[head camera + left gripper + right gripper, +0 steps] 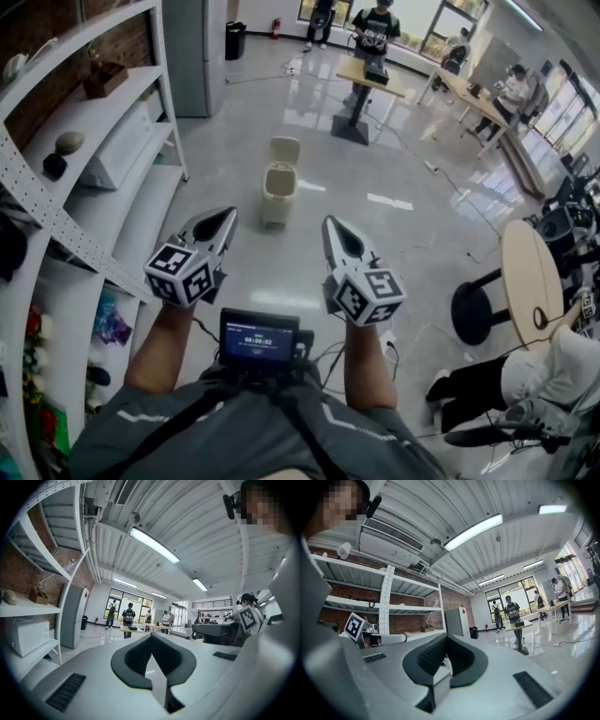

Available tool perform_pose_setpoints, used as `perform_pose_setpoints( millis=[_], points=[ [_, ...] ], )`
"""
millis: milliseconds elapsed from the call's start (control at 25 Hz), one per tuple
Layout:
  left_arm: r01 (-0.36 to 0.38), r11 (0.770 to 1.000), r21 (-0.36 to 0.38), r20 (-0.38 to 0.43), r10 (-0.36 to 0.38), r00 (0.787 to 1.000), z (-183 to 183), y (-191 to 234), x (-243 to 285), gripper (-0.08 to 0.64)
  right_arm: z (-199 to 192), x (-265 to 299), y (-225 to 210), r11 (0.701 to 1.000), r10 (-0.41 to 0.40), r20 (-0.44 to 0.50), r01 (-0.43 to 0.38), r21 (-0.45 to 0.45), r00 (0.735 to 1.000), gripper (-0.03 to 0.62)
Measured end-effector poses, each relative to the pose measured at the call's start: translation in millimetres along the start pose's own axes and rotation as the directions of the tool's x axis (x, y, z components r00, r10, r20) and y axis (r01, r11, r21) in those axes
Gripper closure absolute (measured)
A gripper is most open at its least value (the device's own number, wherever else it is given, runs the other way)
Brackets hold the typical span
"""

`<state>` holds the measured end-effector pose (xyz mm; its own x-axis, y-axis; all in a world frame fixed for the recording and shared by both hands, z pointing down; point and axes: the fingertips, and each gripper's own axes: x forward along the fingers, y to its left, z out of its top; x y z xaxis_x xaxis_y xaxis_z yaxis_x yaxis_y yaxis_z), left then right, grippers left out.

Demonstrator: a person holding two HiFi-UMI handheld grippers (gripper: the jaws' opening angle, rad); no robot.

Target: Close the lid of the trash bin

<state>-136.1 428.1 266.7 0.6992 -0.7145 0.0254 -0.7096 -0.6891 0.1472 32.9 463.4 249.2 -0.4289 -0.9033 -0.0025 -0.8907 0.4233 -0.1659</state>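
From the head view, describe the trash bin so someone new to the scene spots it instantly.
Start at the white shelving along the left side, then look right onto the open glossy floor. The trash bin stands there alone, nearer than the desk. It is small and cream-coloured with its lid flipped up, unlike the black bin by the far wall.

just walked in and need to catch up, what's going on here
A person holds a two-jaw gripper in each hand, both raised in front of the body. The left gripper and the right gripper each have their jaws together and hold nothing. Ahead on the floor stands a small beige trash bin with its lid tipped up, open. Neither gripper is at the bin, so the lid is not yet closed.
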Motion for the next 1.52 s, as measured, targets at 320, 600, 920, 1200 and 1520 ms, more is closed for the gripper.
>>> perform_pose_setpoints(
  millis=[320, 600, 920, 1200, 1520],
  points=[
    [-0.029, 1.0, 0.004, 0.008, 0.029, 1.0, 2.1, -2.6, 63.5, 0.568, 12.8, 24.0, -55.6, 1.0, 0.022, -0.005, -0.022, -0.021, 1.0, 0.583],
    [-0.047, 0.999, 0.021, -0.037, 0.047, 0.998, -1.7, 4.4, 93.5, 0.568, 16.0, 41.6, -94.3, 1.0, 0.0, 0.022, 0.0, 0.023, 1.0, 0.583],
    [-0.02, 1.0, 0.006, -0.043, 0.02, 0.999, -6.5, 32.5, 130.1, 0.568, 6.3, 79.3, -111.3, 1.0, 0.01, -0.016, -0.01, 0.029, 1.0, 0.583],
    [-0.011, 1.0, -0.006, -0.026, 0.011, 1.0, 0.2, 83.3, 172.0, 0.568, 9.1, 137.8, -127.2, 1.0, 0.0, -0.031, 0.001, 0.01, 1.0, 0.583],
    [0.019, 0.999, -0.032, -0.03, -0.02, 0.999, 8.2, 156.9, 220.2, 0.568, 4.7, 223.1, -143.0, 1.0, -0.017, -0.065, 0.017, 0.007, 0.998, 0.583]
  ],
)
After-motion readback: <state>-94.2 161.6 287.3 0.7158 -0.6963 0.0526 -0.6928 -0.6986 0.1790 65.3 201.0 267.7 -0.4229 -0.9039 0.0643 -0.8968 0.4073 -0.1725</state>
